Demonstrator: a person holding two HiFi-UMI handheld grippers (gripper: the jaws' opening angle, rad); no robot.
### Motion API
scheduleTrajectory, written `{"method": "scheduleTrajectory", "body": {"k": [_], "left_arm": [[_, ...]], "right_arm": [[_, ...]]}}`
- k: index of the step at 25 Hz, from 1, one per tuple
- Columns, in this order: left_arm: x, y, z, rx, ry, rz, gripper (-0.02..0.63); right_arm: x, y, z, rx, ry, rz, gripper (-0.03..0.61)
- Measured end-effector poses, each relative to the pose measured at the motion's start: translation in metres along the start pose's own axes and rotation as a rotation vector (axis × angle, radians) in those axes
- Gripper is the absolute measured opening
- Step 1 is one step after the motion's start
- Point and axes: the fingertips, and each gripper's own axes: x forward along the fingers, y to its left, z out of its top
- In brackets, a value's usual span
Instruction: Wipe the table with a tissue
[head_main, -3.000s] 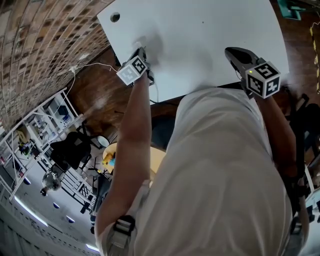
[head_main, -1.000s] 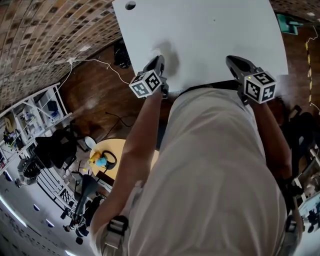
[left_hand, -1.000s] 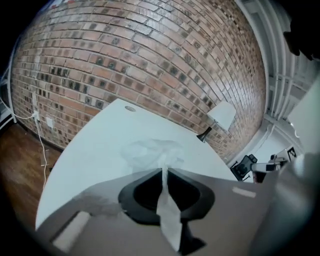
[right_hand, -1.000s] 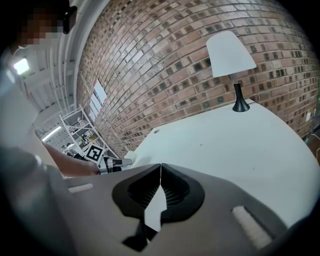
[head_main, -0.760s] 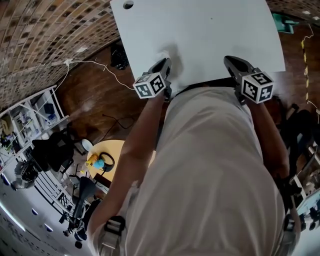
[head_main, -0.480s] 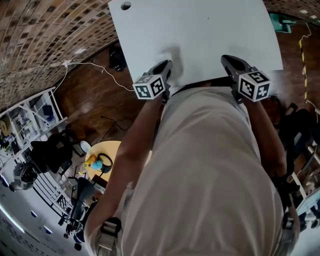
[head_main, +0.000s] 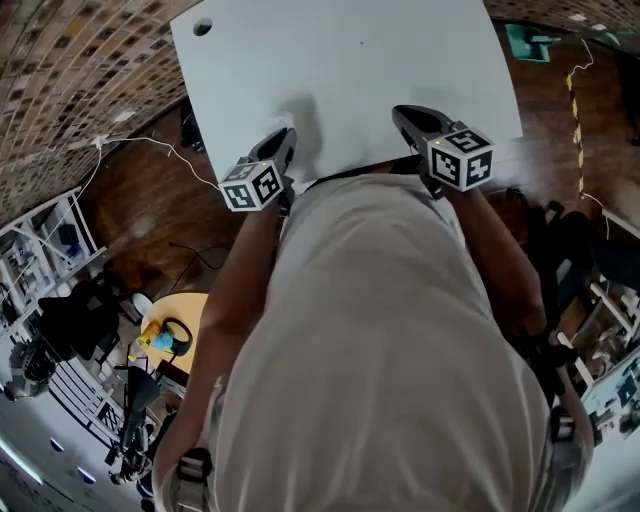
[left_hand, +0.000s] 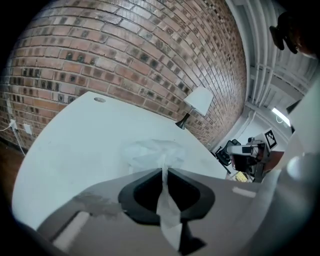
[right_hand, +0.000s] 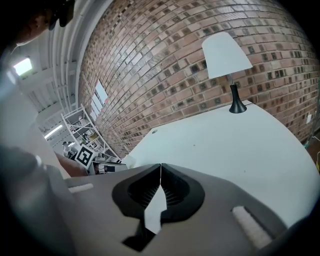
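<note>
The left gripper (left_hand: 164, 171) has its fingers (left_hand: 140, 194) pinching a white tissue (left_hand: 152, 152). A thin strip of it runs down between the pads, and the rest bunches out past the fingertips at 12 o'clock and lies crumpled on the white worktop (left_hand: 70, 145). In the head view this gripper sits over the near edge of the worktop, at about 11 o'clock from the person's torso (head_main: 370, 340), marker cube towards the camera.

The right gripper (right_hand: 160, 169) has its fingers (right_hand: 137, 192) pressed together with nothing between them; only a hairline seam shows where the pads meet. It is above the near edge of the worktop at about 1 o'clock from the torso, well apart from the tissue.

From the left gripper, a small round hole (left_hand: 99, 99) in the worktop lies at 10 o'clock and a black-stemmed lamp (left_hand: 199, 101) with a white shade stands at 1 o'clock near the far edge. A brick wall (left_hand: 125, 50) rises behind the worktop.
</note>
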Motion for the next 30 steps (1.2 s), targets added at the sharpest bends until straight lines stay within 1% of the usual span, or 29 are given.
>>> {"method": "scheduleTrajectory", "body": {"k": [6, 10, 16, 21, 23, 25, 29, 30], "left_arm": [[0.029, -0.032, 0.001, -0.033, -0.004, 0.006, 0.035], [0.054, -0.055, 0.001, -0.031, 0.021, 0.006, 0.037], [0.084, -0.086, 0.01, -0.004, 0.058, -0.027, 0.037], [0.111, -0.117, 0.002, 0.037, 0.125, -0.081, 0.037], [0.122, -0.133, -0.003, 0.067, 0.162, -0.107, 0.037], [0.134, -0.15, -0.008, 0.125, 0.209, -0.137, 0.037], [0.154, -0.171, -0.025, 0.307, 0.33, -0.172, 0.035], [0.157, -0.175, -0.03, 0.341, 0.366, -0.179, 0.035]], "right_arm": [[-0.017, -0.027, 0.012, -0.029, 0.035, 0.033, 0.009], [-0.028, -0.046, 0.021, -0.054, 0.029, 0.068, 0.009], [-0.046, -0.078, 0.03, -0.033, 0.029, 0.037, 0.009], [-0.064, -0.102, 0.026, 0.002, 0.019, 0.01, 0.009], [-0.073, -0.112, 0.024, 0.02, 0.01, -0.003, 0.009], [-0.083, -0.122, 0.021, 0.041, 0.002, -0.019, 0.009], [-0.099, -0.141, 0.014, 0.076, -0.011, -0.044, 0.009], [-0.102, -0.145, 0.013, 0.082, -0.013, -0.049, 0.009]]}}
